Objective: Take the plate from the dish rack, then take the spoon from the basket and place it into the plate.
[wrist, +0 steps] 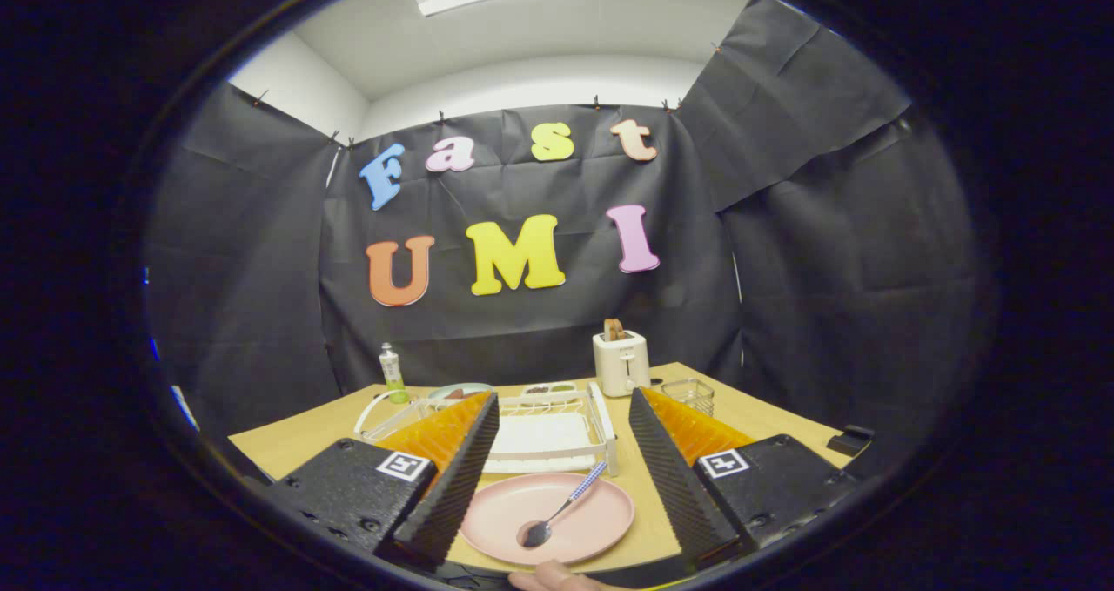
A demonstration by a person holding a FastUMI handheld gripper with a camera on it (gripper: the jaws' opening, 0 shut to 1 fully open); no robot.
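Gripper [561, 460] fingers spread, holding nothing. Spoon [561, 508] lies in plate [600, 530] between them, near table's [757, 417] front edge; rack [544, 439] beyond, apparently empty.

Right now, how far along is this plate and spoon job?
It looks finished. The pink plate lies on the table in front of the white dish rack, and the spoon rests in it. The claw is open, holding nothing, its fingers either side of the plate. Nothing seems left.
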